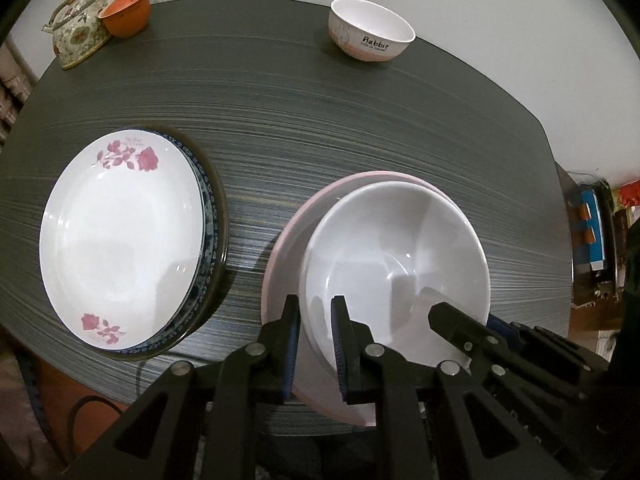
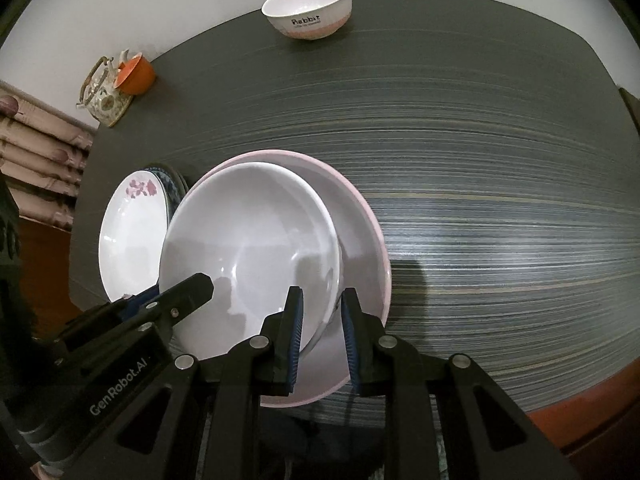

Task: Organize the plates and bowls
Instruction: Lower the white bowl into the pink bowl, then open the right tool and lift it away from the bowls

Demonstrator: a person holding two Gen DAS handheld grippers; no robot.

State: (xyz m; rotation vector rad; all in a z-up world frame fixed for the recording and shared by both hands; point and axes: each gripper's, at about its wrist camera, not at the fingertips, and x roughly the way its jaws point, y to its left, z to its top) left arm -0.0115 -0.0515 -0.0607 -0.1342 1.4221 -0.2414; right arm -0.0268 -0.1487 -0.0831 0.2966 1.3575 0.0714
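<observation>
The white bowl (image 1: 394, 268) sat nested in the pink bowl (image 1: 288, 240) near the table's (image 1: 320, 120) front edge — both grippers were at its near rim. The left gripper (image 1: 316, 312) straddled the rim's left side with one finger inside and one outside, and the right gripper (image 2: 322, 304) did likewise on the right; whether either was truly clenched could not be told. The rose plate (image 1: 120, 236) lay atop a blue-rimmed plate (image 1: 210, 216) to the left, and the Rabbit bowl (image 1: 370, 34) stood well apart at the far edge.

Open table (image 2: 500, 160) right of pink bowl (image 2: 360, 216); plate stack (image 1: 120, 240) blocks left.
</observation>
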